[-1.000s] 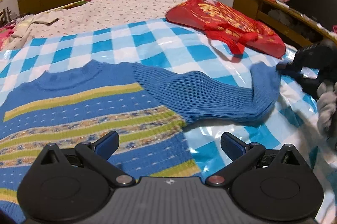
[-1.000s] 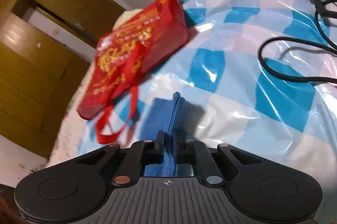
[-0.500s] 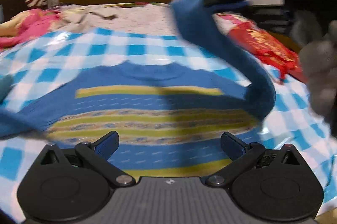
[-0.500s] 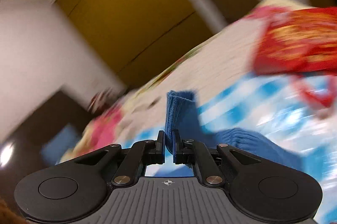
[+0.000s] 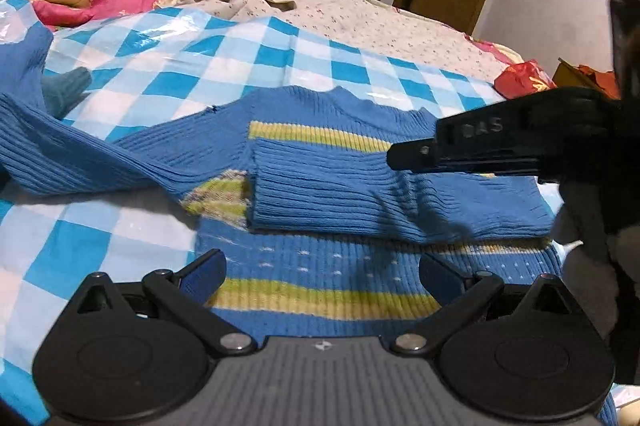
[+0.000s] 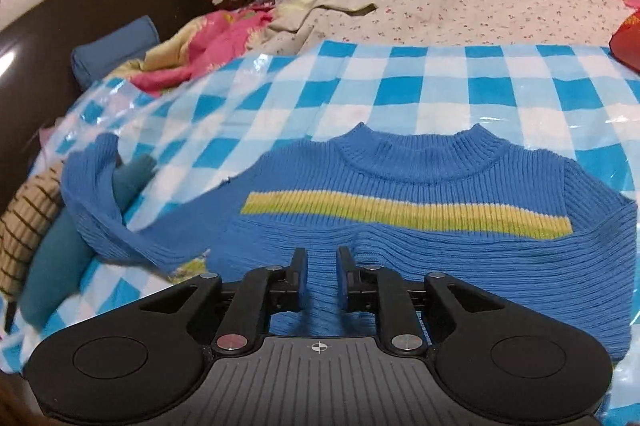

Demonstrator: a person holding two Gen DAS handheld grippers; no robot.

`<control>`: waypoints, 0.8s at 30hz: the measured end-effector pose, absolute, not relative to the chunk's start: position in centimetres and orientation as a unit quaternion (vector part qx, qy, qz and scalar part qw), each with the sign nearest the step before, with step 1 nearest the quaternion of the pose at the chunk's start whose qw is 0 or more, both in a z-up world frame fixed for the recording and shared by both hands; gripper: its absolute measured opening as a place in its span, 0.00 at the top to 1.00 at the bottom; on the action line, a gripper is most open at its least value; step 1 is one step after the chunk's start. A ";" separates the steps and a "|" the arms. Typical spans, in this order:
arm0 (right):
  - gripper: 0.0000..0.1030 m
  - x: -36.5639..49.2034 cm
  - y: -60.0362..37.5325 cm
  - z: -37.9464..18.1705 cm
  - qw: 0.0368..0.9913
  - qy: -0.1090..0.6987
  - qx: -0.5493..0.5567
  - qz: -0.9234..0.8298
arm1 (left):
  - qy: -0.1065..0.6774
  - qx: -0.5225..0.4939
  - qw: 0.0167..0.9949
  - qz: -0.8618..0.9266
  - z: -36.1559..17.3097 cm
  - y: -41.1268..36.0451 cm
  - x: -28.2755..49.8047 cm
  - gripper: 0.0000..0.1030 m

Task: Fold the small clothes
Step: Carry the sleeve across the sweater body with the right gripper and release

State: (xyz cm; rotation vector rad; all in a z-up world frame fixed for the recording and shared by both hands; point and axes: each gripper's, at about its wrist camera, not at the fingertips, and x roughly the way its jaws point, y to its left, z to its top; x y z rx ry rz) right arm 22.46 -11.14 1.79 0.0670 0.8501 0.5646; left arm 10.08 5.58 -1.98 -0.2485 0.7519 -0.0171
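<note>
Carried across and now laid over the striped blue ribbed-knit sweater (image 6: 400,198), right sleeve (image 5: 360,202) folded; right gripper (image 6: 322,258) opening, releasing; left gripper (image 5: 320,274) wide, empty.

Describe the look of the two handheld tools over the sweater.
Both are matte black plastic: a ribbed grey centre plate with a small crosshair mark, round discs either side, silver rivets on the linkage arms. The left tool has blue finger pads. The right tool has narrow black fingers; its side shows faint embossed lettering.
</note>
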 end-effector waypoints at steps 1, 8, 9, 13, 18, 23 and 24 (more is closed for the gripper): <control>0.83 22.5 -10.6 1.7 0.872 0.408 0.027 0.269 | 0.365 -0.121 0.923 -0.006 -1.9 5.7 10.1 0.00; 0.79 24.9 -7.0 0.3 0.876 0.403 -0.031 0.263 | 0.358 -0.121 0.926 0.006 -1.9 6.5 10.0 0.00; 0.77 25.0 -6.7 0.2 0.873 0.406 -0.037 0.267 | 0.358 -0.121 0.926 0.006 -2.0 6.5 10.0 0.00; 0.66 24.7 -4.9 0.1 0.854 0.410 -0.089 0.309 | 0.355 -0.116 0.928 0.007 -2.0 6.6 10.0 0.00; 0.73 25.1 -2.1 -1.7 0.848 0.410 -0.164 0.293 | 0.354 -0.123 0.927 0.015 -1.9 7.3 10.0 0.00; 0.73 24.9 -1.4 -0.7 0.848 0.412 -0.171 0.288 | 0.338 -0.143 0.930 0.027 -1.1 8.8 9.3 0.00; 0.71 24.7 -1.2 -0.1 0.846 0.409 -0.170 0.296 | 0.333 -0.150 0.930 0.031 -0.8 9.3 9.1 0.00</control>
